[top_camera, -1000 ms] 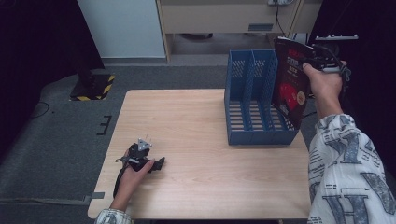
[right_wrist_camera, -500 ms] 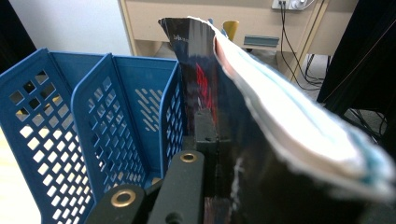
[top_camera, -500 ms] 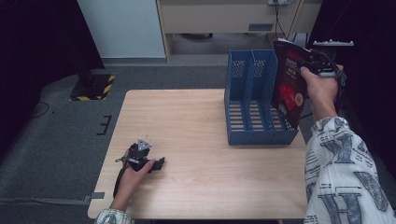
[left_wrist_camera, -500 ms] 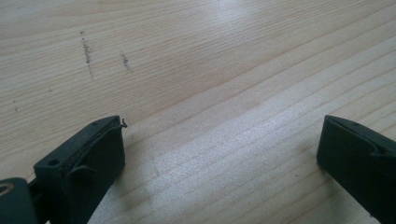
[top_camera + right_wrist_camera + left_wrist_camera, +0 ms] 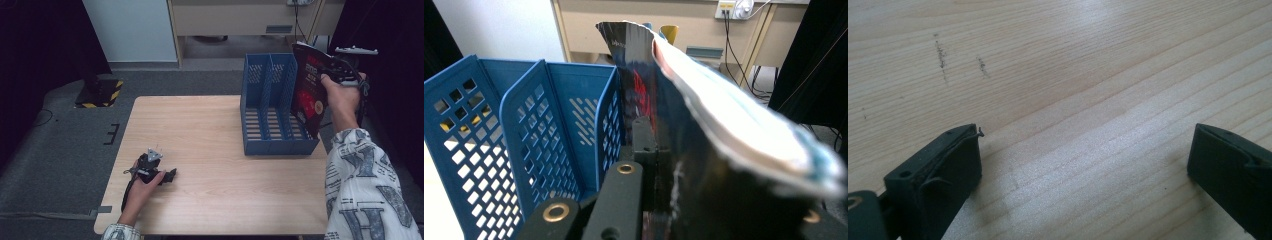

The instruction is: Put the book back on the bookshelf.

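Note:
A blue file rack (image 5: 272, 120) with upright dividers stands on the right half of the wooden table (image 5: 210, 125). My right gripper (image 5: 334, 74) is shut on a glossy dark magazine (image 5: 310, 92) with red print, held upright above the rack's right end. In the right gripper view the magazine (image 5: 704, 135) bulges to the right of the clamped jaw, beside the rack's perforated walls (image 5: 514, 140). My left gripper (image 5: 170, 176) rests on the table near the front left, a hand around it. Its jaws (image 5: 1083, 170) stand wide apart over bare wood.
Grey floor surrounds the table, with a black and yellow floor marker (image 5: 100, 92) at the back left. A beige cabinet (image 5: 240, 17) stands beyond the table. Cables (image 5: 739, 45) run down from a wall socket behind the rack.
The right hand has shifted the magazine slightly left, closer over the rack's right compartment. The left gripper has stayed where it was.

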A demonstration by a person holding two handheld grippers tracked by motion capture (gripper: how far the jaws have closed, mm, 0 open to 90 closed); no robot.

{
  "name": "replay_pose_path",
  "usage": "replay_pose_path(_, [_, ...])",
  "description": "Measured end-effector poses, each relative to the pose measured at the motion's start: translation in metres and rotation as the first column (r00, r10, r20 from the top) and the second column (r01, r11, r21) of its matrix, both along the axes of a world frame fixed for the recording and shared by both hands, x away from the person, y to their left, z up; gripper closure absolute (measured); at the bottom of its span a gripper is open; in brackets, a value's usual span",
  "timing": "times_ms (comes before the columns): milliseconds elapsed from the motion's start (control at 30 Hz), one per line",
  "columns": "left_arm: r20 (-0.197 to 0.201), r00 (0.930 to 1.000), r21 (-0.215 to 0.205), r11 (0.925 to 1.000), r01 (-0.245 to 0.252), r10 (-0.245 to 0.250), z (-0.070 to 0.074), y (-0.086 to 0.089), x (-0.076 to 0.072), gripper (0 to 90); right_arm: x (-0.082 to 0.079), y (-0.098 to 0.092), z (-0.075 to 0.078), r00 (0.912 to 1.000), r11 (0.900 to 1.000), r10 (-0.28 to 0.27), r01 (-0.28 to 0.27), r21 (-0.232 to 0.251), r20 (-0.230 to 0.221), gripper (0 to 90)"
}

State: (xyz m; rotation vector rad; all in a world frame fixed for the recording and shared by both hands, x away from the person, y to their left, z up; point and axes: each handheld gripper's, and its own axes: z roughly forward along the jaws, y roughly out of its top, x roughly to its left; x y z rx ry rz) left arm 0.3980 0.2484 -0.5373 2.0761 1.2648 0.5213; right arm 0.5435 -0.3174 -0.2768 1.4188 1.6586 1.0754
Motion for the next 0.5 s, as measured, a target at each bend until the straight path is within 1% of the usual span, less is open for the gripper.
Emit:
replay_pose_path(133, [0.000, 1.0000, 0.000, 1.0000, 0.000, 0.000, 0.000, 0.000, 0.000, 0.3, -0.002, 0.000, -0.003, 0.9997, 1.000, -0.005, 0.004, 0.019, 0.022, 87.1])
replay_pose_path(267, [0.001, 1.0000, 0.000, 1.0000, 0.000, 0.000, 0.000, 0.000, 0.000, 0.2, -0.005, 0.000, -0.007, 0.9988, 1.000, -0.003, 0.002, 0.024, 0.050, 87.1])
replay_pose_path(400, [0.001, 1.0000, 0.000, 1.0000, 0.000, 0.000, 0.000, 0.000, 0.000, 0.1, -0.010, -0.002, -0.008, 0.9962, 0.999, -0.007, 0.004, 0.037, 0.087, 87.1])
replay_pose_path(500, [0.001, 1.0000, 0.000, 1.0000, 0.000, 0.000, 0.000, 0.000, 0.000, 0.1, -0.013, -0.002, -0.011, 0.9943, 0.999, -0.006, 0.002, 0.045, 0.106, 87.1])
